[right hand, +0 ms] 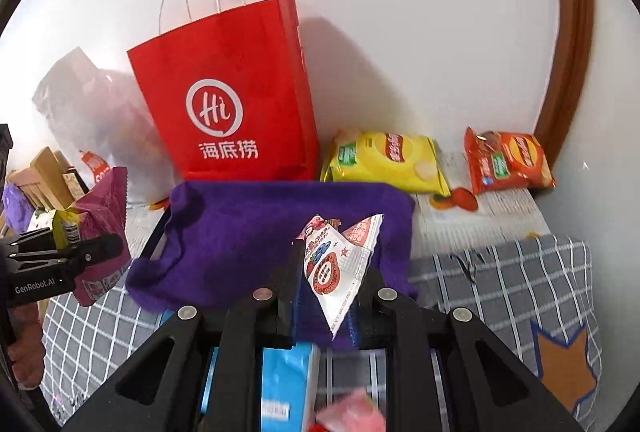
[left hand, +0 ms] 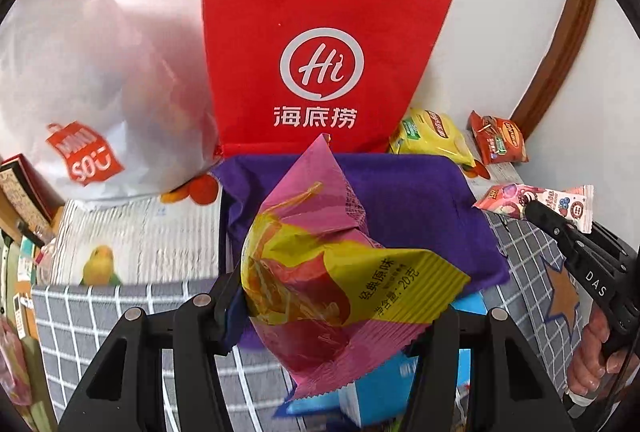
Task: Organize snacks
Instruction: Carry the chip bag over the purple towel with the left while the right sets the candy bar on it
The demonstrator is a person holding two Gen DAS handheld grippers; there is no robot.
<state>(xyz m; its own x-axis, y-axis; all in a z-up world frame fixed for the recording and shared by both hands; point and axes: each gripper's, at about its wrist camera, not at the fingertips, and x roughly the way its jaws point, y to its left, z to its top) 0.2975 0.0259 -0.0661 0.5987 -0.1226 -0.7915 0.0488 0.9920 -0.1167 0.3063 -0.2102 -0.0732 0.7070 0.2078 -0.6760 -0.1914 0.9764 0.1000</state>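
Left hand-held gripper (left hand: 340, 308): fingers pinching a pink-and-yellow snack packet (left hand: 328, 272), held up over the purple cloth-covered box (left hand: 420, 192).

Right hand-held gripper (right hand: 326, 296): fingers pinching a small white-and-red candy packet (right hand: 340, 264), held above the same purple cloth-covered box (right hand: 248, 232).

Red paper bag (right hand: 228, 104): upright against the white wall, just behind the purple box; white twine handles, white "Hi" logo.

Yellow chip bag (right hand: 388, 162): lying flat to the right of the red bag, near the wall.

Orange chip bag (right hand: 508, 160): lying to the right of the yellow one, apart from it, in the corner by a brown wooden frame (right hand: 568, 52).

White plastic bag (left hand: 92, 80): slumped to the left of the red bag, red label on its front.

Blue box (right hand: 288, 384): partly visible beneath the right gripper.

Grey checked cloth (right hand: 500, 284): covers the near surface, orange star patch on it.
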